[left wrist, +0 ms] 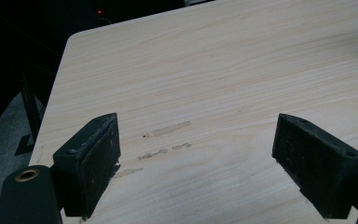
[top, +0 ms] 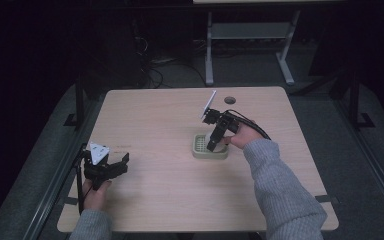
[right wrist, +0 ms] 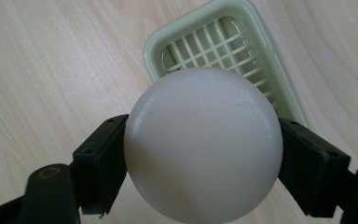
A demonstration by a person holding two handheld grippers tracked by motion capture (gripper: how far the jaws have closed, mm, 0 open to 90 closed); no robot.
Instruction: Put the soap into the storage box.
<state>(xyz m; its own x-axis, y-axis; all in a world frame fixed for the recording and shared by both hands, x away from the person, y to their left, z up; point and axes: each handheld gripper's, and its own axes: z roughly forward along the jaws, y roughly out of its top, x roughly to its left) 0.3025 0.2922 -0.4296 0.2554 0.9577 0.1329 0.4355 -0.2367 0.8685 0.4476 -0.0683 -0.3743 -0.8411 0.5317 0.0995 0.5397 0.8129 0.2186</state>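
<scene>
Above the pale green slotted plastic tray (right wrist: pixel 242 60), the right gripper (right wrist: pixel 203 154) clamps a smooth white ball (right wrist: pixel 203 144) between both jaws — ball clear of the tray. Left gripper (left wrist: pixel 200 163) rests apart near the wooden table's (top: pixel 155 115) edge — jaws spread, nothing held.

A dim lab: bare wooden table (top: pixel 155 115) on grey carpet, cables (top: pixel 152 70) at 12 o'clock beside a metal-legged desk (top: pixel 250 35)

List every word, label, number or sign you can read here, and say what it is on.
None: no readable text on the white ball, the green tray, the table or either gripper.
The faint streaks on the table in the left gripper view are smears, not writing.
</scene>
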